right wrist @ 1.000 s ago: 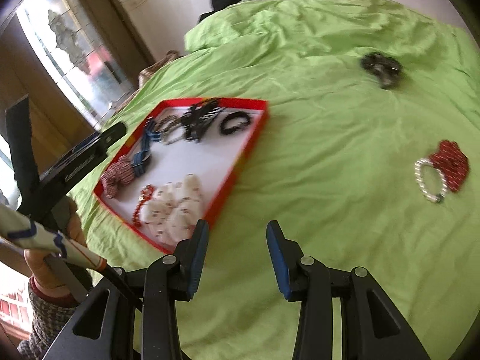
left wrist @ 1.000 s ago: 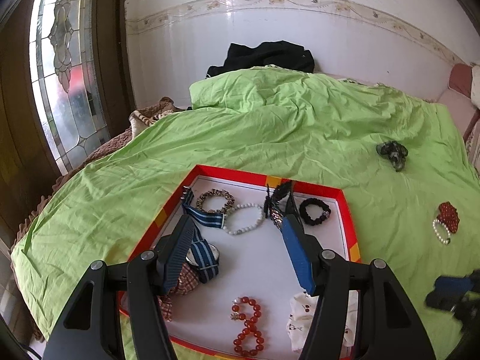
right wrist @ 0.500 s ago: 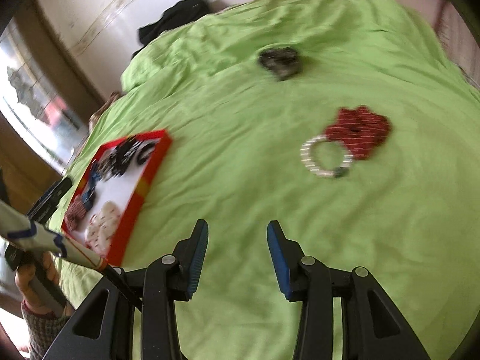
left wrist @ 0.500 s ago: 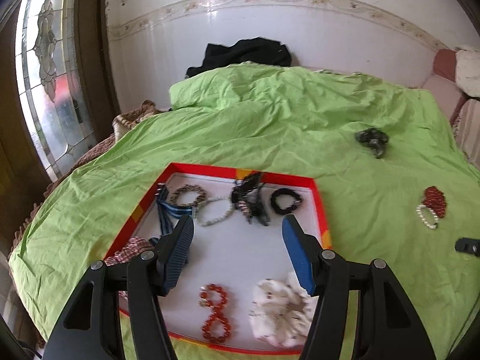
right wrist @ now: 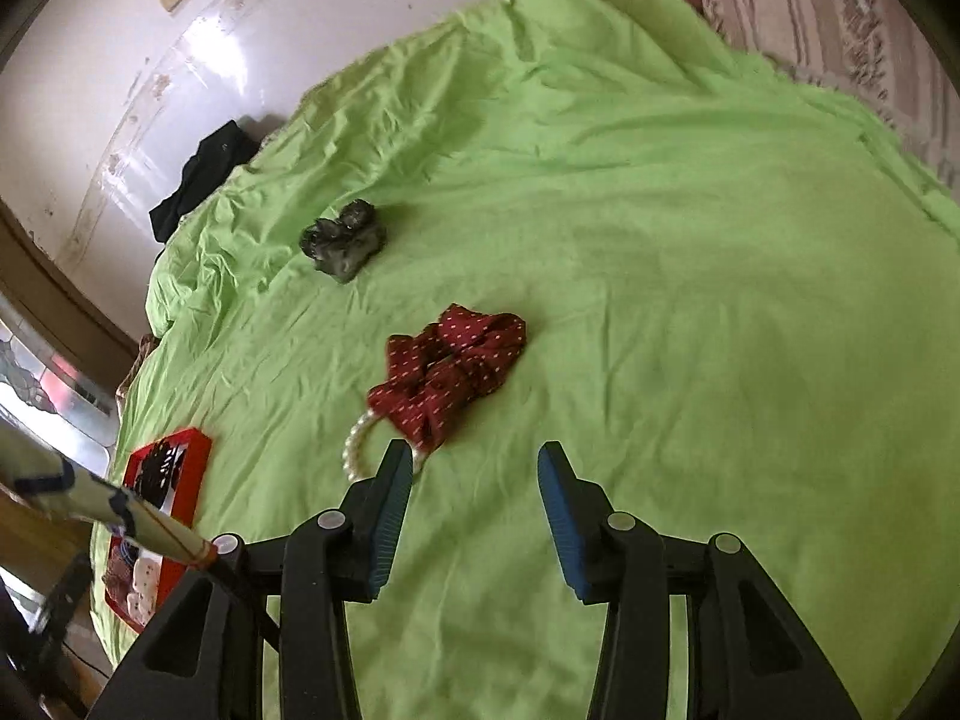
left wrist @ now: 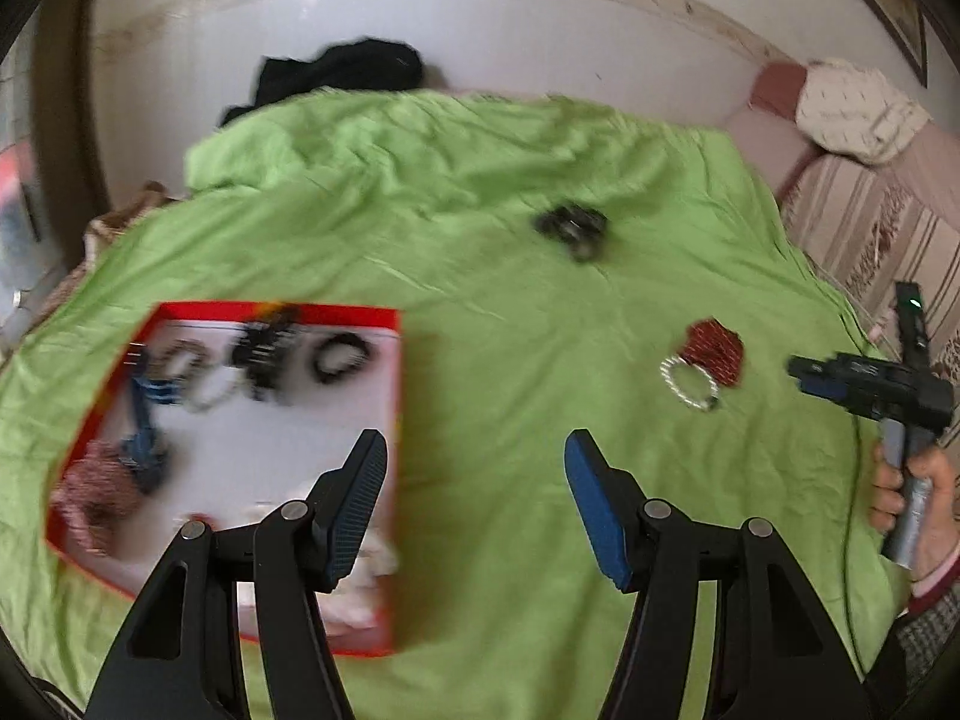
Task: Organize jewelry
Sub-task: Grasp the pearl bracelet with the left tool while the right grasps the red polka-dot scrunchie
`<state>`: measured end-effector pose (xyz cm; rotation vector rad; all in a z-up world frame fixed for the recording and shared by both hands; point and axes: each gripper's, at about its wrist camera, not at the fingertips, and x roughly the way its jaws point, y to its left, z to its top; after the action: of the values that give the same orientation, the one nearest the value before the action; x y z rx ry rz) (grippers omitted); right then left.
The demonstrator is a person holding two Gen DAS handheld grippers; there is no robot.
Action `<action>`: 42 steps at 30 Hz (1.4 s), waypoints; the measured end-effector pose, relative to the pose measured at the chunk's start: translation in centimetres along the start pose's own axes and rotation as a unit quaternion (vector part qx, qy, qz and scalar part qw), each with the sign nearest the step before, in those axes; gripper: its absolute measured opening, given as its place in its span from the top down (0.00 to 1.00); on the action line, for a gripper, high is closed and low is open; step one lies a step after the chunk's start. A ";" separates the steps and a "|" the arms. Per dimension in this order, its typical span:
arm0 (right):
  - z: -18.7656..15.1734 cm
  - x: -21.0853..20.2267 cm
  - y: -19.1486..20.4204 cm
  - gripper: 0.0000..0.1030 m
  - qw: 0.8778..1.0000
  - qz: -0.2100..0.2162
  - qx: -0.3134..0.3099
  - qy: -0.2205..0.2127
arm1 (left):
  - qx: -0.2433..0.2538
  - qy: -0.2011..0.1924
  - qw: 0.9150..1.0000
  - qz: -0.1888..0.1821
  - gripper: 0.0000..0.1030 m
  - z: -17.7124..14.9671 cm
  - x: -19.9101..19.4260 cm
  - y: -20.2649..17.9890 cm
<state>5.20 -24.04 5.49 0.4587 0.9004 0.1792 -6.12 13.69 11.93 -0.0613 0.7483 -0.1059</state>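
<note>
Two scrunchies (right wrist: 451, 378) (right wrist: 343, 236), pearl bracelet (right wrist: 355, 446) — green bedspread (right wrist: 690, 276)

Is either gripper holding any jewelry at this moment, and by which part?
Nothing is held. The left gripper and right gripper are both open and empty; the dark red dotted fabric scrunchie lies untouched on the bed.

Crumpled matt green sheet (right wrist: 660, 300), dotted red cloth scrunchie (right wrist: 456, 372), glossy pearl bracelet (right wrist: 357, 447), ribbed blue pads (right wrist: 561, 516).
</note>
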 end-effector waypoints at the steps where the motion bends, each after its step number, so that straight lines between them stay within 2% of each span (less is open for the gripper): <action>1: 0.3 0.6 -0.3 0.54 1.000 0.001 0.003 0.006 | -0.001 0.009 1.000 -0.011 0.41 0.2 0.8 -0.9; 6: 2.0 3.3 -0.8 0.53 0.999 0.019 0.015 0.022 | -0.006 0.064 0.996 -0.069 0.41 1.5 6.1 -5.7; 8: 2.6 3.8 -1.2 0.51 0.999 0.024 0.022 0.021 | -0.003 0.082 0.994 -0.078 0.50 2.0 8.5 -7.5; 11: 3.2 4.4 -1.8 0.50 0.999 0.030 0.032 0.023 | 0.001 0.107 0.990 -0.090 0.53 2.5 11.6 -9.9; 17: 3.8 5.2 -3.2 0.49 0.996 0.062 0.065 0.031 | 0.028 0.136 0.986 -0.094 0.54 3.2 17.0 -14.2; 21: 3.8 5.9 -2.6 0.48 0.996 0.069 0.054 0.035 | 0.040 0.156 0.982 -0.094 0.54 3.2 19.2 -15.5; 25: 3.7 7.2 -1.8 0.48 0.996 0.071 0.042 0.045 | 0.039 0.159 0.982 -0.092 0.54 3.5 20.6 -16.5; 26: 3.6 7.6 -1.7 0.48 0.996 0.069 0.038 0.047 | 0.035 0.160 0.982 -0.095 0.58 3.5 20.8 -16.6; 27: 3.5 7.9 -1.5 0.48 0.996 0.067 0.035 0.048 | 0.029 0.161 0.982 -0.096 0.66 3.6 20.9 -16.7; 28: 3.4 8.0 -1.4 0.48 0.996 0.065 0.031 0.047 | 0.026 0.164 0.982 -0.094 0.83 3.6 21.1 -16.8; 29: 3.3 8.1 -1.2 0.49 0.997 0.062 0.024 0.046 | 0.024 0.169 0.981 -0.094 0.91 3.5 21.2 -16.8; 30: 3.3 8.2 -1.1 0.53 0.997 0.060 0.019 0.046 | 0.024 0.168 0.981 -0.093 0.91 3.4 21.1 -16.9; 31: 3.2 8.2 -0.9 0.71 0.997 0.062 0.012 0.050 | 0.026 0.165 0.982 -0.089 0.91 3.3 20.8 -16.9; 32: 3.2 8.2 -0.8 0.84 0.996 0.065 0.011 0.054 | 0.029 0.163 0.982 -0.086 0.91 3.3 20.4 -16.9; 35: 3.2 7.3 -0.6 0.90 0.997 0.068 0.010 0.043 | 0.028 0.153 0.984 -0.088 0.91 3.4 18.5 -16.4; 42: 3.4 3.9 1.3 0.92 0.997 0.074 -0.007 0.007 | 0.046 0.096 0.990 -0.095 0.91 3.6 10.7 -14.5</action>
<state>10.38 -22.65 5.08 0.5118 0.8781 0.3233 3.03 -1.91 8.73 -0.0338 0.9275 -0.3310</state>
